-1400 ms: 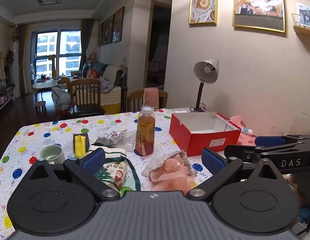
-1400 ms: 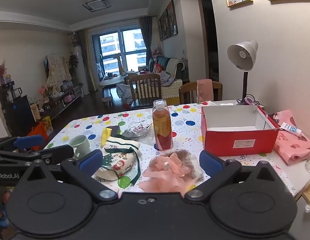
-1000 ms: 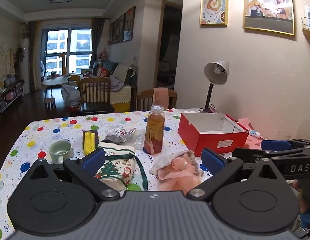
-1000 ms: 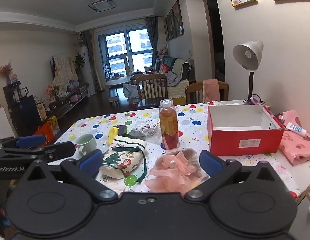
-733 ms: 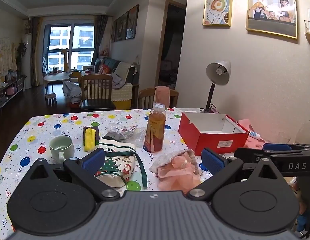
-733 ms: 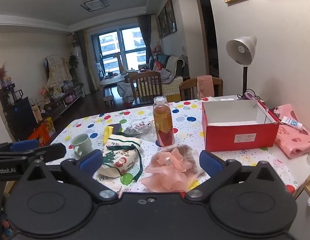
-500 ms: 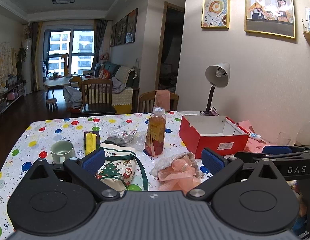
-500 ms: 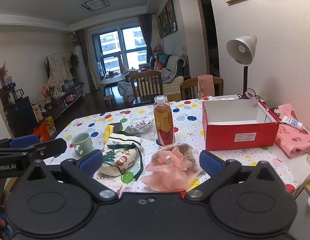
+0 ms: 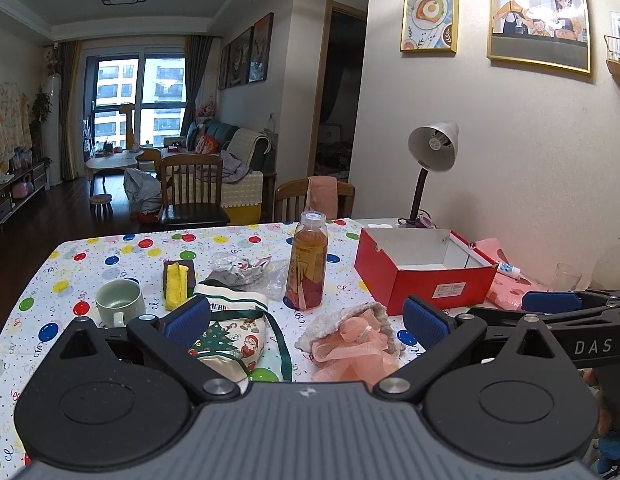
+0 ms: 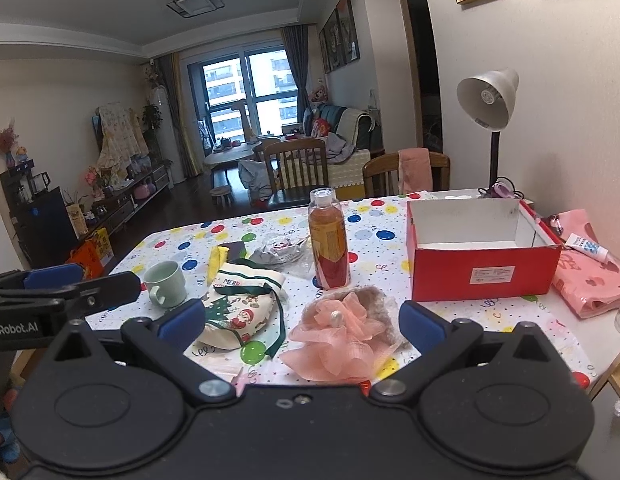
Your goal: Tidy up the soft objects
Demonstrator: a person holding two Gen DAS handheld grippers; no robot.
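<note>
A pink frilly soft piece [image 9: 352,346] [image 10: 342,334] lies near the front edge of the polka-dot table [image 9: 122,248]. A cream Christmas-print cloth bag [image 9: 230,330] [image 10: 240,304] with a green strap lies to its left. An open red box [image 9: 424,270] [image 10: 484,254] stands to the right. My left gripper [image 9: 306,316] is open and empty, held above the front edge before both soft pieces. My right gripper [image 10: 300,320] is open and empty beside it, and it also shows at the right in the left wrist view [image 9: 550,304].
A bottle of amber drink [image 9: 308,266] stands behind the soft pieces. A green mug [image 9: 118,304], a yellow item on a dark block [image 9: 177,278] and a crumpled wrapper [image 9: 240,266] lie at the left. A desk lamp [image 9: 430,160] and a pink bag [image 10: 590,280] are at the right.
Both grippers have drifted slightly and lifted a little, so the table sits a bit lower and farther in view. Nothing on the table has moved. Both stay open.
</note>
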